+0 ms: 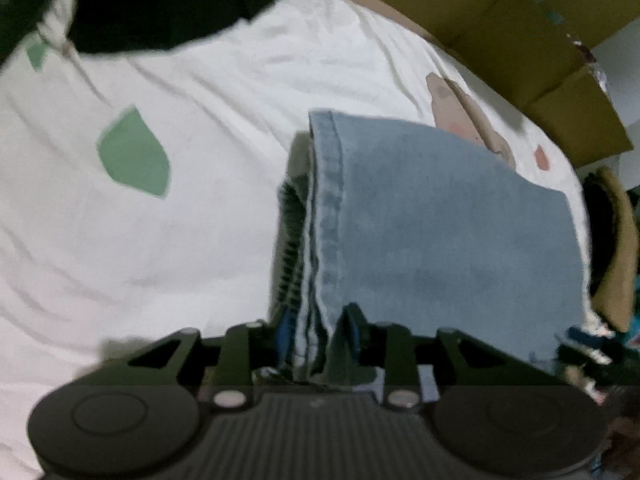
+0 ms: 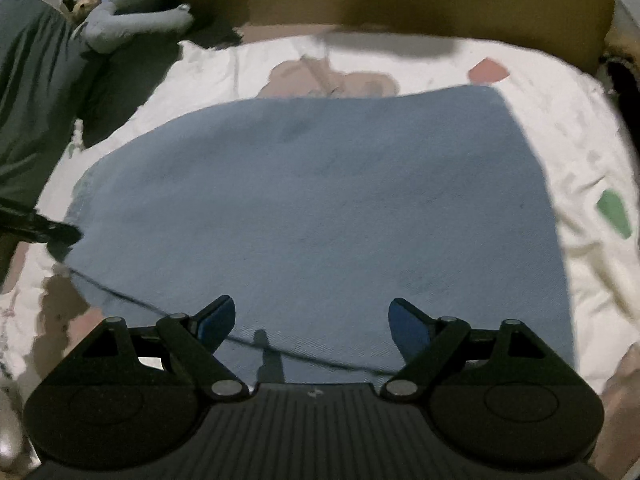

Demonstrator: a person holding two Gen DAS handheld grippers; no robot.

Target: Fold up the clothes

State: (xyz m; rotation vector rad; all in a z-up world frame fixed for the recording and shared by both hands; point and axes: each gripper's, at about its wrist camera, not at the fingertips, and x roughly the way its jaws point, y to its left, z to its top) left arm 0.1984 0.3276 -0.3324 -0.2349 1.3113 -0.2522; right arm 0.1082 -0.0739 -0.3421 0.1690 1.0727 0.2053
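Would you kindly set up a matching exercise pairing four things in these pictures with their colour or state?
Things:
1. denim garment
2. bed sheet
3. left gripper
4. right gripper

Descriptions:
A. white with green and pink patches
B. jaws wide apart, nothing between them
C. light blue, lying folded
D. jaws close together around a hemmed denim edge

Pairs: 1-C, 2-A, 3-D, 4-B

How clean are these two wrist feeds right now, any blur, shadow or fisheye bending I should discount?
Left wrist view: soft motion blur over the denim hem and left gripper; the cardboard edge bows from the fisheye. Right wrist view: folded jeans smeared, finger shadow on the cloth near the right gripper, dark vignetted corners.
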